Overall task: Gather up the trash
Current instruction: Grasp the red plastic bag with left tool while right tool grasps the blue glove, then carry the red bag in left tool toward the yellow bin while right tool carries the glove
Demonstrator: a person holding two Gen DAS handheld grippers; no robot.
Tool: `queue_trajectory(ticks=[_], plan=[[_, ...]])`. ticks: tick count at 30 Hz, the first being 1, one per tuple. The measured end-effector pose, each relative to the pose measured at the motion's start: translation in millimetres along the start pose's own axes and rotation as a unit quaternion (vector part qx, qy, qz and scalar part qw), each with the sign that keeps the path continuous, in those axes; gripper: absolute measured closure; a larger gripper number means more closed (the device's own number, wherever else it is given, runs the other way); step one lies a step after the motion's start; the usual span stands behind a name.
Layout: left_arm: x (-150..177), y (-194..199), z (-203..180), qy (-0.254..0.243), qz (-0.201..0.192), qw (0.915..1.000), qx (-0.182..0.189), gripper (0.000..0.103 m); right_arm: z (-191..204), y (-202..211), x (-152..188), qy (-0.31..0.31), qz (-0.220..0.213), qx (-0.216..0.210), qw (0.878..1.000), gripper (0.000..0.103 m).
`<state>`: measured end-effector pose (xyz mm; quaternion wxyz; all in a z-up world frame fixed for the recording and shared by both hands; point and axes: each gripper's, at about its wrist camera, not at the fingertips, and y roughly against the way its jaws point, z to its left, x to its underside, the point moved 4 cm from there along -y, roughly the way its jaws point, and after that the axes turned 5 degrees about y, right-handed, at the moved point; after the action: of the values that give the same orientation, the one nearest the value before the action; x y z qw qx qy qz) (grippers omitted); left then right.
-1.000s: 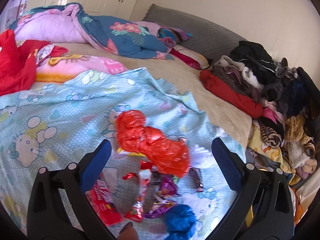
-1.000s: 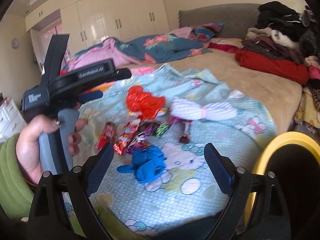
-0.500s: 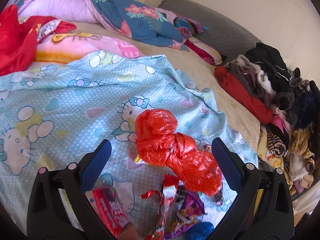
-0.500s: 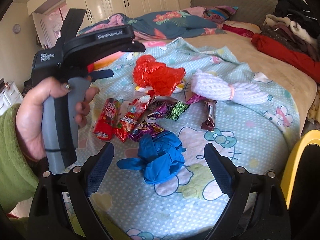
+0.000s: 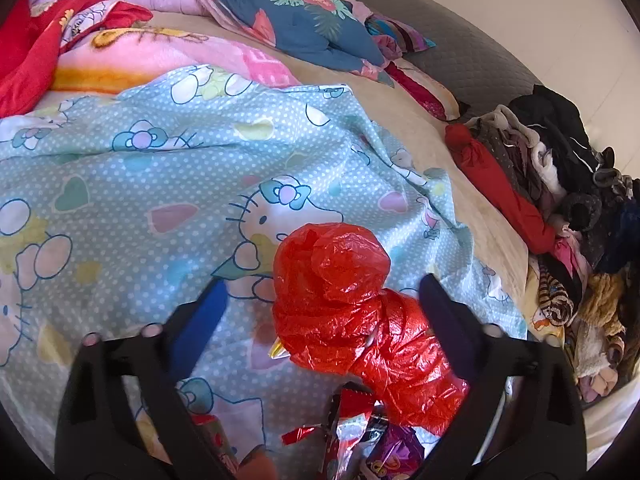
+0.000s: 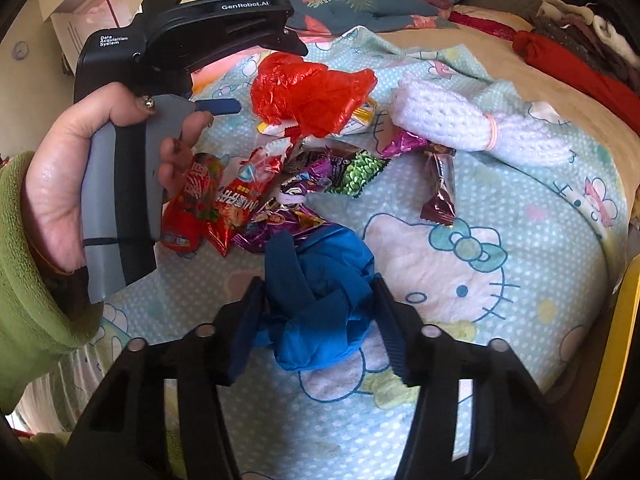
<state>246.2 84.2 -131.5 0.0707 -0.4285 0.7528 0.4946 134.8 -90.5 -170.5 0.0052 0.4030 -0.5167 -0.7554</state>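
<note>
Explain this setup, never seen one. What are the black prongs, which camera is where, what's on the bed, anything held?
No robot: a person holds a two-finger gripper in each hand, each with a fisheye camera looking along its fingers.

Left view: the left gripper is open around a crumpled red plastic bag, nothing gripped yet.

Right view: the right gripper brackets a blue glove; whether it is squeezing is unclear. The person's left hand also shows. On the Hello Kitty sheet lie snack wrappers and a white knit bundle.
</note>
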Motion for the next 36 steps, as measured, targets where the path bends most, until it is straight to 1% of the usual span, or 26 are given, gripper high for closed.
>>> queue_trajectory(ticks=[2,4,6,7,9,11,14,17,22,29,34,36], plan=[[0,-2,0,-0.001,0.001,1.0,-0.002,0.033,-1,0,1,-0.002,0.0,-0.003,1.0,0.06],[0,-3,-1,0.0,0.0,1.0,-0.003,0.04,-3,1,3,-0.007,-0.001,-0.002,1.0,0.064],[2,-2,-1,0.002,-0.002,1.0,-0.007,0.043,-5,3,4,-0.012,-0.003,-0.004,1.0,0.067],[2,-1,0,0.005,-0.002,1.0,-0.006,0.047,-7,3,5,-0.015,-0.004,-0.004,1.0,0.069],[4,2,-1,0.006,-0.007,0.9999,-0.005,0.055,-10,7,7,-0.018,-0.006,-0.004,1.0,0.071],[4,6,-1,0.004,-0.012,0.9999,-0.005,0.068,-11,8,6,-0.018,-0.007,-0.004,1.0,0.072],[5,14,0,0.01,-0.014,0.9998,0.002,0.078,-13,10,6,-0.016,-0.011,-0.003,1.0,0.074],[6,25,-2,0.007,-0.021,0.9997,0.009,0.083,-12,14,6,-0.015,-0.016,-0.002,1.0,0.076],[10,45,-6,-0.002,-0.028,0.9992,0.028,0.085,-7,21,7,-0.01,-0.032,-0.003,0.999,0.079],[15,71,-7,-0.012,-0.043,0.9983,0.037,0.085,-3,39,10,-0.003,-0.066,0.0,0.998,0.08],[9,88,-6,0.002,-0.061,0.9968,0.051,0.085,2,53,12,0.001,-0.088,0.0,0.996,0.081],[5,96,-10,-0.001,-0.07,0.9959,0.058,0.085,2,56,10,-0.001,-0.093,0.002,0.996,0.081]])
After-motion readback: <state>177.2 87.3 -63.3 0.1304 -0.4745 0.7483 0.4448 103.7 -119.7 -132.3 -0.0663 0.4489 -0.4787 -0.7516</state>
